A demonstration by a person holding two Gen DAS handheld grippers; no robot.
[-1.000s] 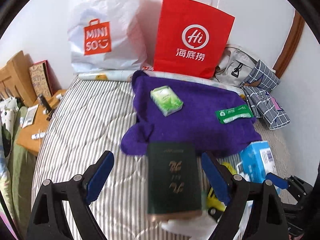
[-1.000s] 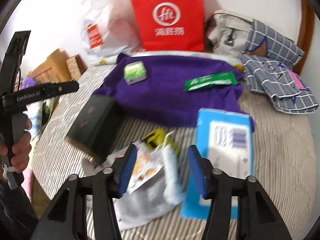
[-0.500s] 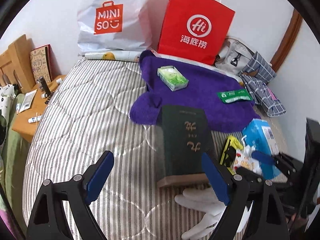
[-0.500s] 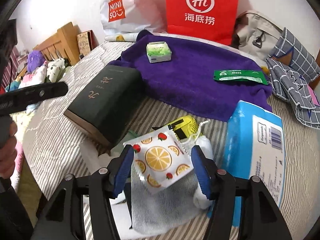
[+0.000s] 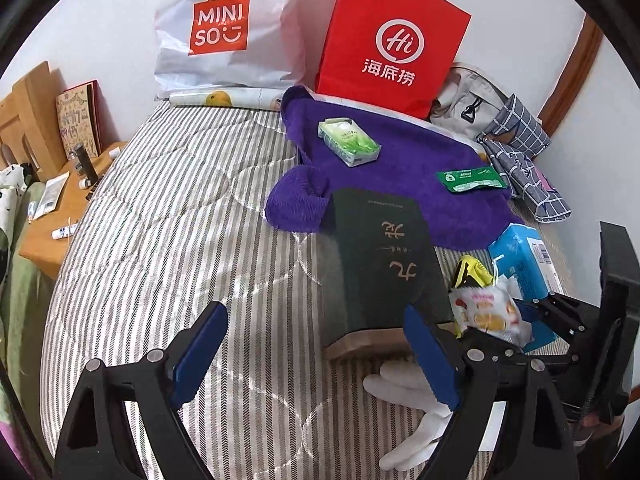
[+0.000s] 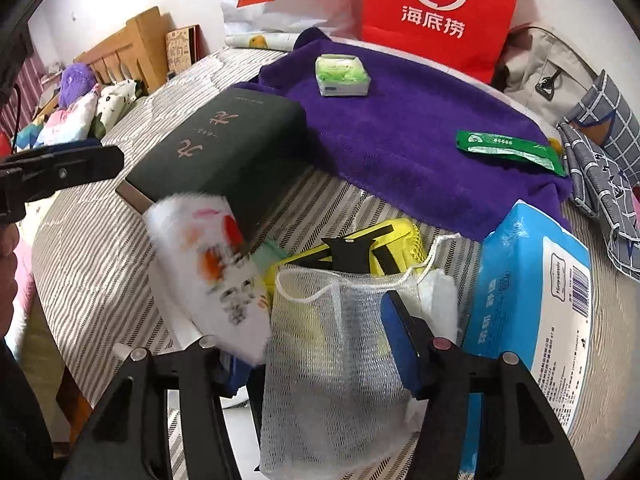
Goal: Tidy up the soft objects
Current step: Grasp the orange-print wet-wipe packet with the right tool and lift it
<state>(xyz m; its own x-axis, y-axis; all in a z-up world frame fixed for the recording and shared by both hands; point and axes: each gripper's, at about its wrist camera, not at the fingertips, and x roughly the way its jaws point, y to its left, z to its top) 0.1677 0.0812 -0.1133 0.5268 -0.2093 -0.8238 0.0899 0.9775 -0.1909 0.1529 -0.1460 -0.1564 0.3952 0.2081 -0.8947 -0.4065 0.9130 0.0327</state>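
Both grippers have descended: left gripper (image 5: 316, 354) gapes empty, while right gripper (image 6: 320, 344), nearer, is closing around fruit-print pouch (image 6: 208, 268) angled up-left over mesh bag (image 6: 332, 376).

Bed (image 5: 160, 240) crowded at its far end
Towel (image 5: 400, 184) lies before two bags (image 5: 392, 40) at the far edge; book (image 5: 380, 264) just before it, tissue pack (image 6: 532, 280) toward the right edge.

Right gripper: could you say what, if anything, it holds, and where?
Cannot tell: the right gripper's jaws are closing around the mesh bag, one pad hidden behind a packet.
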